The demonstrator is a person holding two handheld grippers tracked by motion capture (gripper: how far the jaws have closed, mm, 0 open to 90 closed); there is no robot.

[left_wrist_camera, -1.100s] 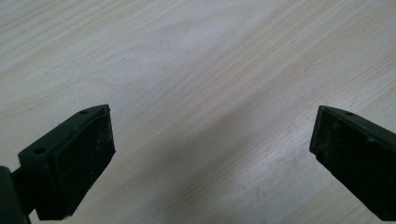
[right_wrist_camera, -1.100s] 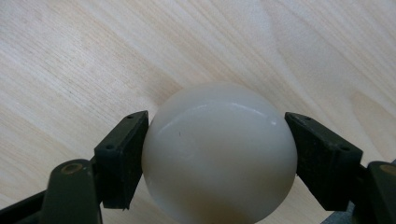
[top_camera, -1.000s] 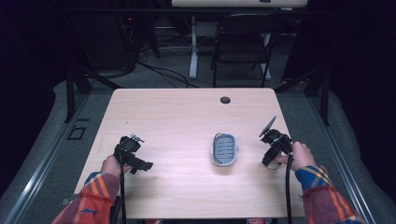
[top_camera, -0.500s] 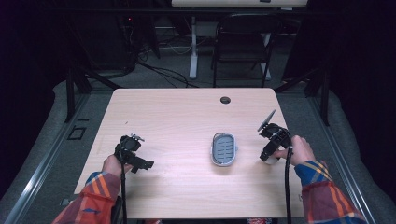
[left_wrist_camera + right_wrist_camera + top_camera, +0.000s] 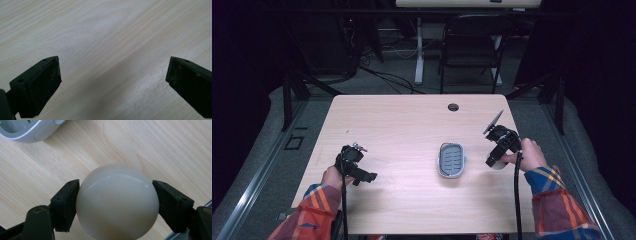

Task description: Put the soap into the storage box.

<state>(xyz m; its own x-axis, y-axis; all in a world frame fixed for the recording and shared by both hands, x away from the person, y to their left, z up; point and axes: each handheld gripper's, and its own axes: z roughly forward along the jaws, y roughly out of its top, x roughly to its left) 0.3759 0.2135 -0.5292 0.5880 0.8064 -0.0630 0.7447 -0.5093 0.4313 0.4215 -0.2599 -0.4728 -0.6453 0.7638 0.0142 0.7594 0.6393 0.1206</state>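
Right gripper (image 5: 495, 161) lifting slightly since earlier frame, edging nearer tray (image 5: 451, 160), jaws clamping cream ball (image 5: 117, 201) just right of tray. Left gripper (image 5: 112, 85) staying put left of tray, jaws apart, gripping nothing. Ball barely showing in high view; tray cut off in right gripper view.

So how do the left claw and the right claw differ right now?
The left claw stands wide open with only bare table between its jaws; the right claw is shut on a cream soap bar. In the high view, the left claw sits far from the grey soap dish; the right claw is close beside it. Both have black jaws.
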